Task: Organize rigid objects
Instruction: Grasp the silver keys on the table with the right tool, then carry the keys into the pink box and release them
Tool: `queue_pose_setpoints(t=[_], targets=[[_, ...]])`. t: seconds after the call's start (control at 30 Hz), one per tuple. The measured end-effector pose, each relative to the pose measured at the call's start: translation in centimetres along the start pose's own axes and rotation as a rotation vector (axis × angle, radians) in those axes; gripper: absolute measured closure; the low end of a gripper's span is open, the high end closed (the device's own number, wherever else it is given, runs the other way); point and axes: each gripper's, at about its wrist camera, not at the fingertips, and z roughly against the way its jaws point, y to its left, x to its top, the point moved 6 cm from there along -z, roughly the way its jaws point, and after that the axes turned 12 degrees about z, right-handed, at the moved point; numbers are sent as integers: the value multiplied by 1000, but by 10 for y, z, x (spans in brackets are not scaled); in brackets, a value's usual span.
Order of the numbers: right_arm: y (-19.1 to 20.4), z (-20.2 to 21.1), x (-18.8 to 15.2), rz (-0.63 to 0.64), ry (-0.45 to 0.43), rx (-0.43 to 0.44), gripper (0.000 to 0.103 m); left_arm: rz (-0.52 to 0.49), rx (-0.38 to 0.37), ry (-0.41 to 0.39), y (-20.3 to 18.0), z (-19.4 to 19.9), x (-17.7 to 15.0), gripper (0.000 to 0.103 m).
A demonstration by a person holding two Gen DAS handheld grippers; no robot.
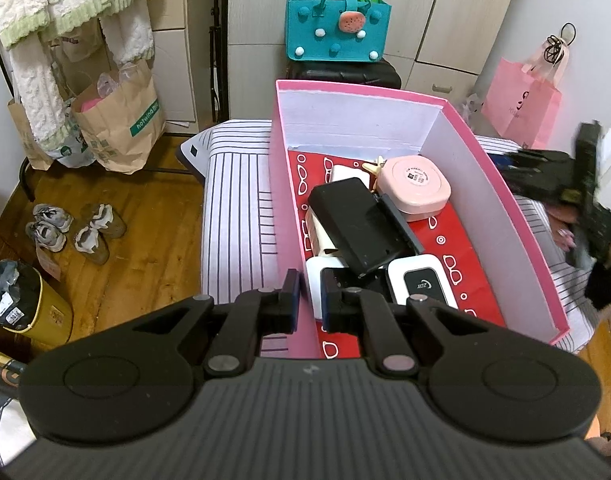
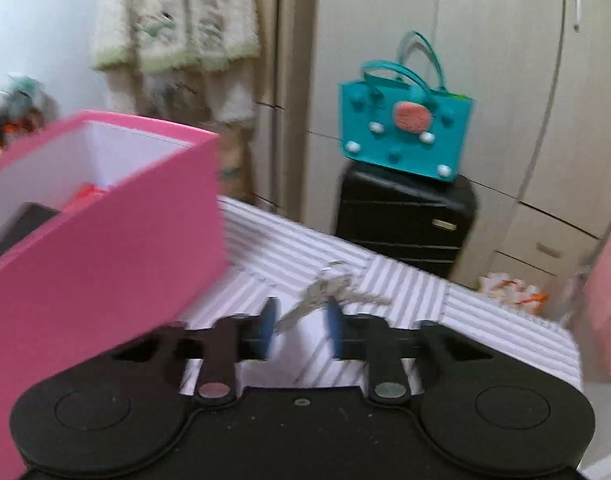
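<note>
A pink box (image 1: 283, 200) stands on a striped bed (image 1: 237, 216). It holds a black pack (image 1: 357, 228), a pink rounded case (image 1: 415, 188) and a white device with a black screen (image 1: 421, 284). My left gripper (image 1: 310, 300) is shut on the box's near left wall. In the blurred right wrist view, a bunch of silver keys (image 2: 329, 284) lies on the sheet beside the pink box (image 2: 105, 264). My right gripper (image 2: 300, 326) stands over the keys with one key between its blue pads (image 2: 267, 326), and a gap shows on both sides.
A teal felt bag (image 1: 337, 24) sits on a black suitcase (image 2: 405, 220) beyond the bed. Paper bags (image 1: 117, 120), shoes (image 1: 77, 228) and a yellow bin (image 1: 37, 308) stand on the wooden floor to the left. A hand (image 1: 565, 232) shows blurred at the right, by a pink bag (image 1: 521, 100).
</note>
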Motion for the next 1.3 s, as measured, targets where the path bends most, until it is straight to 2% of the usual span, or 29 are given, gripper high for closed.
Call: queue_pose_setpoints(t=[0.1, 0.2, 0.27, 0.37, 0.43, 0.5, 0.57, 0.6, 0.63, 0.7, 0.73, 0.83, 1.0, 1.13, 1.3], targets=[[-14, -16, 4, -86, -5, 12, 75, 12, -14, 5, 3, 0, 1, 95], [-15, -29, 5, -126, -4, 49, 63, 24, -22, 11, 4, -1, 1, 95], [-10, -37, 3, -129, 13, 62, 49, 27, -23, 10, 4, -1, 1, 95], [-6, -46, 2, -61, 24, -48, 48, 22, -20, 4, 3, -1, 1, 95], [-10, -46, 1, -137, 32, -33, 49, 25, -22, 3, 3, -1, 1, 95], [-10, -46, 1, -139, 37, -45, 51, 32, -29, 3, 4, 0, 1, 95], [-8, -43, -2, -156, 27, -59, 58, 35, -32, 0, 5, 0, 0, 95], [-5, -41, -2, -139, 24, -63, 63, 35, -34, -3, 5, 0, 0, 95], [-3, -39, -2, -133, 19, -51, 76, 35, -37, -4, 6, 0, -1, 95], [-5, -38, -2, -159, 20, -27, 85, 37, -37, -7, 5, 0, -1, 95], [-8, -36, -2, -191, 15, -7, 97, 35, -37, -7, 6, 0, -1, 95], [-15, -30, -7, -277, 5, 51, 97, 39, -41, -2, 7, 0, -2, 95], [-14, -4, -9, -319, -36, 96, 97, 45, -48, -3, 9, 1, -1, 95], [-13, 20, -11, -393, -57, 169, 97, 55, -47, -5, 10, 0, -1, 95], [-3, 51, -7, -410, -72, 246, 97, 60, -48, -11, 11, -1, -2, 95]])
